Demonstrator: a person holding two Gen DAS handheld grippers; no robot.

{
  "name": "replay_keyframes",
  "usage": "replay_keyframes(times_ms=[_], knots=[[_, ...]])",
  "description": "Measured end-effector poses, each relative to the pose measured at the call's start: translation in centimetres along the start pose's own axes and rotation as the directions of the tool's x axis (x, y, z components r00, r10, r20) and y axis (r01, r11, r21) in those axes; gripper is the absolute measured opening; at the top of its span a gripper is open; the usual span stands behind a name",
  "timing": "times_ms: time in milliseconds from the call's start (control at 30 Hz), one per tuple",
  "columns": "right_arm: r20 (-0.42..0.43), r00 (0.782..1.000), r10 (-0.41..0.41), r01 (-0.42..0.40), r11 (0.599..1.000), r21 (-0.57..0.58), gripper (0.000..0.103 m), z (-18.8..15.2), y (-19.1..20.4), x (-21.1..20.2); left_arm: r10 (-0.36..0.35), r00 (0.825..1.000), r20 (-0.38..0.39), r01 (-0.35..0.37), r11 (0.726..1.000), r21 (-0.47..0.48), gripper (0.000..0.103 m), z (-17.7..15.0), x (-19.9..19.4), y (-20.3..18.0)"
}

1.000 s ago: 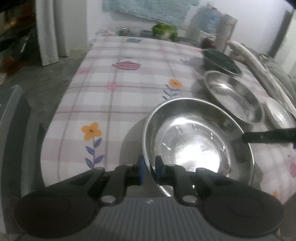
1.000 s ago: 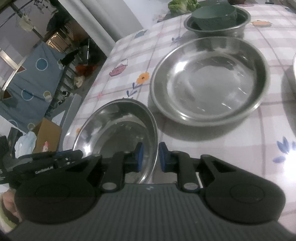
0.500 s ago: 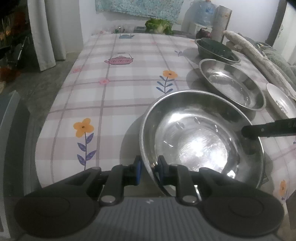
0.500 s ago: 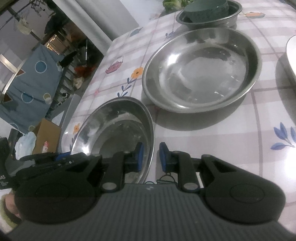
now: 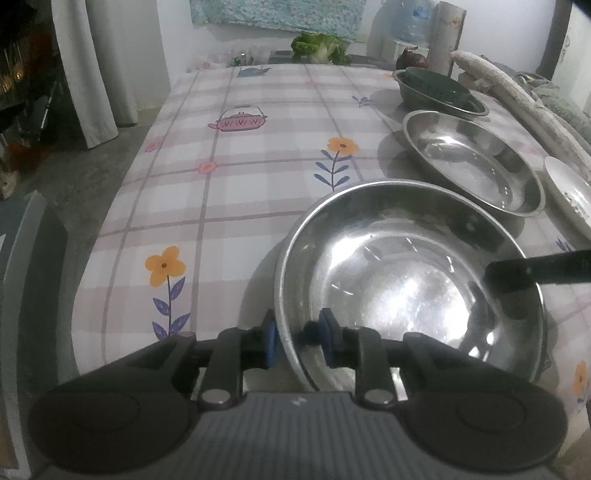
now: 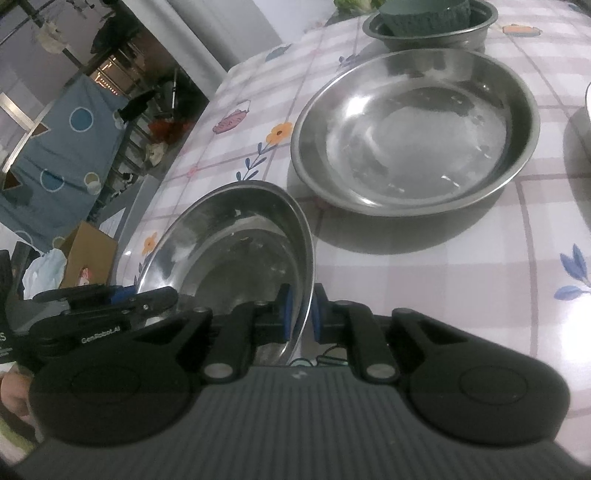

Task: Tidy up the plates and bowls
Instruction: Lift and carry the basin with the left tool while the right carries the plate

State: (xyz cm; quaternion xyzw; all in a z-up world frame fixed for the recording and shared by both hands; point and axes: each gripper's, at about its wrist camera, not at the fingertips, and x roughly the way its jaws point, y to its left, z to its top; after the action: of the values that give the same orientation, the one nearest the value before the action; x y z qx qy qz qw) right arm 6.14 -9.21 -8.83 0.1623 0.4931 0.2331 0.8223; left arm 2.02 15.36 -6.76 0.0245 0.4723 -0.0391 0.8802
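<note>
Three steel bowls stood on the cloth: one (image 5: 406, 280) with its rim between the jaws, a second (image 5: 472, 162) beyond them, and a third (image 5: 439, 96) farther off, which held one green bowl (image 6: 424, 14). One white plate (image 5: 569, 192) lay to the right of the jaws. Two grippers showed.

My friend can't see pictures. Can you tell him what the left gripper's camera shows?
The left gripper has a shiny steel bowl's rim between its loosening fingers, on a flowery checked tablecloth. The right gripper's tip reaches the far rim. Behind sit another steel bowl and a green one.
</note>
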Motion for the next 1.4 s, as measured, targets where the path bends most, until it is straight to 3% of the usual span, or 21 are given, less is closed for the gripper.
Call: replay_keyframes(times_ms=[633, 1400], knots=[[0.006, 1.0, -0.019, 0.019, 0.999, 0.031, 0.011, -0.3, -0.3, -0.2, 0.014, 1.0, -0.002, -0.014, 0.999, 0.043, 0.026, 0.0, 0.0, -1.2], [0.036, 0.999, 0.024, -0.028, 0.995, 0.1, 0.011, -1.0, -1.3, -0.3, -0.007, 1.0, -0.02, 0.01, 0.991, 0.134, 0.032, 0.8, 0.6, -1.3]])
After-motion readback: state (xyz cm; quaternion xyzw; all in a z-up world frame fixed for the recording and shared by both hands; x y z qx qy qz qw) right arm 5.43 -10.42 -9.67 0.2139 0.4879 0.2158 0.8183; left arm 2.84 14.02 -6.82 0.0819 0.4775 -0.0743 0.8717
